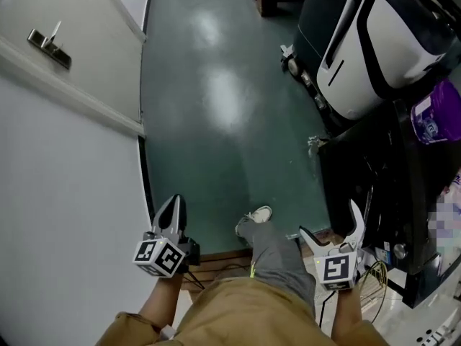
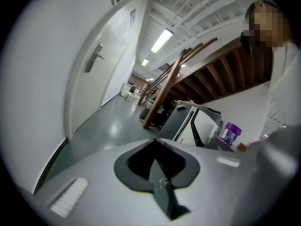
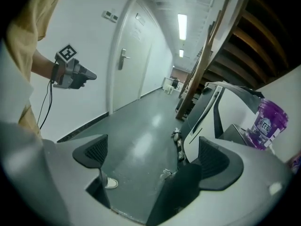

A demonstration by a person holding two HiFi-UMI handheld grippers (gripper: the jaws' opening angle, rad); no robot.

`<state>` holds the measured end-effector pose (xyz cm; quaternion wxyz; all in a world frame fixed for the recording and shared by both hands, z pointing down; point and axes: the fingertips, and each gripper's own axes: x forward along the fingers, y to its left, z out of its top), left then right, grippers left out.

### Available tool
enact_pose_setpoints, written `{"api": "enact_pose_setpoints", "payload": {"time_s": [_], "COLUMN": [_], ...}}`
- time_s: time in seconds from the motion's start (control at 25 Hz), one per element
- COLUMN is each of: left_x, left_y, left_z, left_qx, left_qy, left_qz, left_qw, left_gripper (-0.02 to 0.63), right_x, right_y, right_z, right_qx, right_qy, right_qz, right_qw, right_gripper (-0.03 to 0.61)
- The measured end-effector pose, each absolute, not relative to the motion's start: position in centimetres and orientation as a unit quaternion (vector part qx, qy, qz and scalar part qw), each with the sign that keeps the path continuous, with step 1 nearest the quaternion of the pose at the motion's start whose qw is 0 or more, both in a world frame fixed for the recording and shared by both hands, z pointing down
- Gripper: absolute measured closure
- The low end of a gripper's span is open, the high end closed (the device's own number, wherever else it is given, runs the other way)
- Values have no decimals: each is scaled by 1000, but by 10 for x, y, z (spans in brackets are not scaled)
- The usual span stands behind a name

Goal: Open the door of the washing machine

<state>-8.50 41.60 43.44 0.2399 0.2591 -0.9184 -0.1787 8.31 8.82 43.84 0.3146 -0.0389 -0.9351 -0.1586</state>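
Observation:
A white and black machine (image 1: 374, 49) stands tilted at the upper right of the head view, on a dark wheeled base; it also shows in the right gripper view (image 3: 209, 114) and, smaller, in the left gripper view (image 2: 197, 124). No door on it shows from here. My left gripper (image 1: 175, 200) is held low at the left, shut with nothing in it, its pads pressed together (image 2: 157, 164). My right gripper (image 1: 328, 218) is low at the right, open and empty (image 3: 153, 157). Both are well short of the machine.
A white wall with a door and its lever handle (image 1: 49, 42) runs along the left. Dark green floor (image 1: 216, 121) stretches ahead. A purple bottle (image 1: 432, 114) sits on dark furniture (image 1: 360, 164) at the right. My shoe (image 1: 256, 216) is below. Slanted wooden beams (image 2: 164, 88) stand farther on.

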Motion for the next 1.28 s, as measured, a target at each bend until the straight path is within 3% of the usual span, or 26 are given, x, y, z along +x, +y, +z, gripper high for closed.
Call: {"api": "enact_pose_setpoints", "payload": {"time_s": [0.24,0.64,0.84,1.28], "left_x": [-172,-207,-207,-173], "left_y": [287,102,28,-69], "left_z": [377,286,303,351], "left_qx": [380,547,639,775], "left_qy": [-880,-798,-719,-529], "left_qz": [-139,-113,-97,-86], "left_qw": [248,227,257,336], "left_gripper": [554,554,554,554], "right_x": [44,77,84,113], "right_y": [52,0,-13,13], "right_z": [398,359,345,345], "right_qx": [6,178,286,483], "right_qy": [-937,-929,-900,-773], "right_qz": [-118,-58,-54,-1], "right_qw": [327,319,325,410], "right_gripper": [5,5,6,6]}}
